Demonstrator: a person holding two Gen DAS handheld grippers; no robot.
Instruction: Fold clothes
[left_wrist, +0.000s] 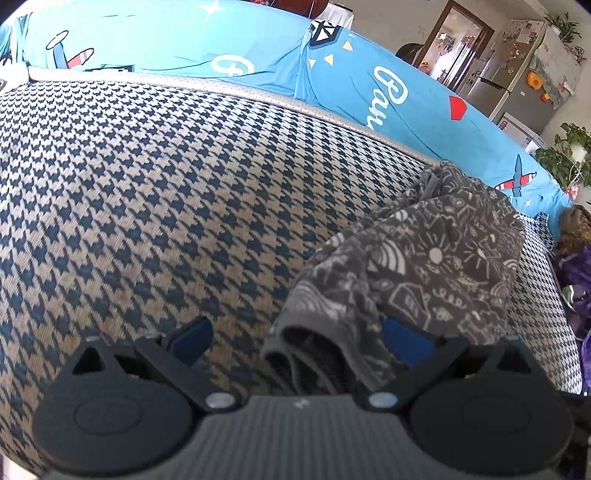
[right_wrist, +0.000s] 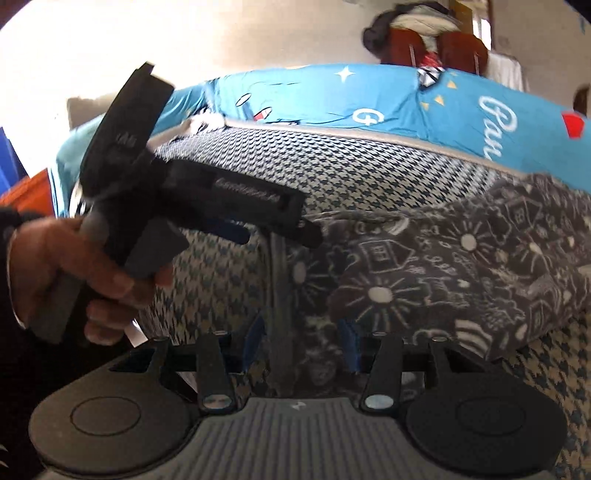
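Garment: grey patterned garment (left_wrist: 424, 266), crumpled in a heap on the houndstooth cushion (left_wrist: 166, 203), well short of the blue printed cover (left_wrist: 406, 107) behind.
Cuff: ribbed opening (left_wrist: 306, 350) lying nearest, between the pads of the left claw.
Left claw (left_wrist: 295, 336): jaws spread wide, nothing gripped; right pad (left_wrist: 402, 339) touching or tucked under the cloth edge, left pad (left_wrist: 192, 338) over bare cushion.
Right claw (right_wrist: 303, 343): jaws half apart, a band of the garment (right_wrist: 424, 266) running between them; picture too blurred to tell whether the pads press on it.
Step in hand, judged: taking hold of two edges to spread the heap flat.
Doing it well: pinch a single layer at the cuff, not the bunch; take a seam or hem on the other side; lift apart evenly, then lay flat before any fold.
Risk: grabbing doubled cloth, leaving a twist.
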